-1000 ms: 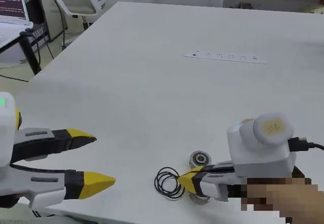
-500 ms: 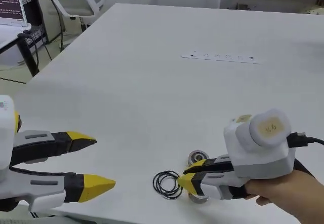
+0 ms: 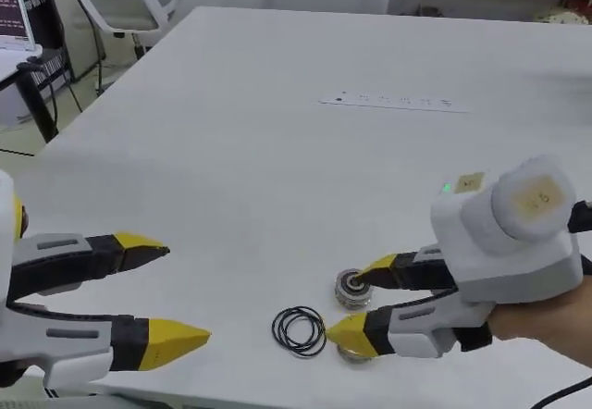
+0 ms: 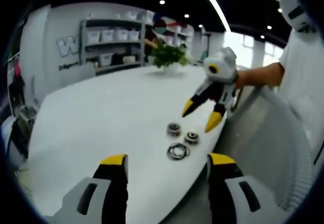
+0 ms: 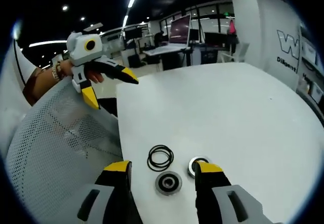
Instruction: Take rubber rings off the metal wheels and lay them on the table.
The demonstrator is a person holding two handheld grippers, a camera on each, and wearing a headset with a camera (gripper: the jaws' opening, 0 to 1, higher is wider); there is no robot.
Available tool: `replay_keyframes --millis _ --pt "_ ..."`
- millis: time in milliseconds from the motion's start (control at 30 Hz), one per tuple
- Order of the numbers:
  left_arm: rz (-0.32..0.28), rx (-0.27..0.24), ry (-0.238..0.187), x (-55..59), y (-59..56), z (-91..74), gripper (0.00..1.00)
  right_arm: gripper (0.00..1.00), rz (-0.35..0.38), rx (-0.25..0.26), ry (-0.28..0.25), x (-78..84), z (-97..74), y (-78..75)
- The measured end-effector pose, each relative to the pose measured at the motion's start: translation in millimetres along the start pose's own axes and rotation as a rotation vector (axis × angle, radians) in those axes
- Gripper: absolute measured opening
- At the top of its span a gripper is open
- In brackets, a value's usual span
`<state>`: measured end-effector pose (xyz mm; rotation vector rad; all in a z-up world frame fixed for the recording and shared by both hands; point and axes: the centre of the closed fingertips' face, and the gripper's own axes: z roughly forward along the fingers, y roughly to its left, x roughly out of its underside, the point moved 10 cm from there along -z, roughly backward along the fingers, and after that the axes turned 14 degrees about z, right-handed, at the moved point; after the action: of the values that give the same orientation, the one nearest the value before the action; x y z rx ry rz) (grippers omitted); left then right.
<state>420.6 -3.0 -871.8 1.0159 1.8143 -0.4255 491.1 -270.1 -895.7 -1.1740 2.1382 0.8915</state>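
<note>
Left tongs (image 3: pixel 187 293) hang spread and empty at the near edge of the white desk (image 3: pixel 277 150), as they did a second ago. Our right tongs (image 3: pixel 361 298), nearly pressed together then, are now spread and empty, one tip by each of two small round metal wheels (image 3: pixel 351 283). Just beside them the thin black rubber rings (image 3: pixel 299 328) lie loosely stacked, where they already lay. We judge a ring just released. Whether more remain on the wheels, we cannot tell.
</note>
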Motion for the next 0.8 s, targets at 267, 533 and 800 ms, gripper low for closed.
replay_keyframes --millis 267,533,800 --pt "-0.006 0.01 -0.027 -7.2 -4.3 -1.8 0.82 0.72 0.01 0.007 -0.046 3.5 -30.5 0.1" --pt "-0.023 -0.026 -0.03 -6.6 -4.4 -6.0 0.93 0.86 0.05 0.042 -0.15 14.5 -66.0 -4.9" --pt "-0.042 -0.07 -0.026 -4.7 -4.2 -13.7 1.0 0.97 0.14 0.102 -0.243 38.0 -93.7 -15.6"
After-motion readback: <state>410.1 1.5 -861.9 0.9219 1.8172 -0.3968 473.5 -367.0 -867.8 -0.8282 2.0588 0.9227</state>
